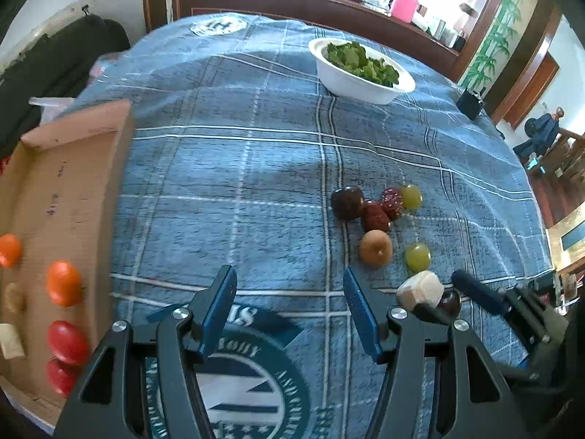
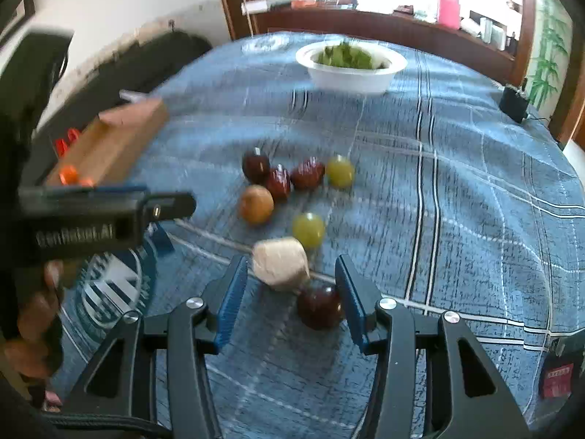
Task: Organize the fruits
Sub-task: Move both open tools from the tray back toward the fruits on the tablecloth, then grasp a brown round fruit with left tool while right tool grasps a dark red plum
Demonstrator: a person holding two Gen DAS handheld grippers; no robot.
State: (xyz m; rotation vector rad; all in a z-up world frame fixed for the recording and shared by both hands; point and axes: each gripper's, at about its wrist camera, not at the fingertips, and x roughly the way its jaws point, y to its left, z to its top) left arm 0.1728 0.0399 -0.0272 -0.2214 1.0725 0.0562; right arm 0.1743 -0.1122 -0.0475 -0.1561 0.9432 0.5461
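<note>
Task partly done. Box (image 1: 69, 190) at table's left edge holds two orange fruits (image 1: 63, 282), two red ones (image 1: 66, 342) and pale pieces, sorted in rows.

Left on the cloth (image 1: 226, 168): a loose cluster of about eight, including a dark plum (image 2: 319, 306), pale chunk (image 2: 279, 263) and two grapes (image 2: 309, 229).

Right gripper (image 2: 290, 289) is spread, plum just inside its right finger, not pinched. Left gripper (image 1: 290, 311) is spread, empty, over bare cloth.

Right view is motion-blurred; box contents cut off at frame edge.
</note>
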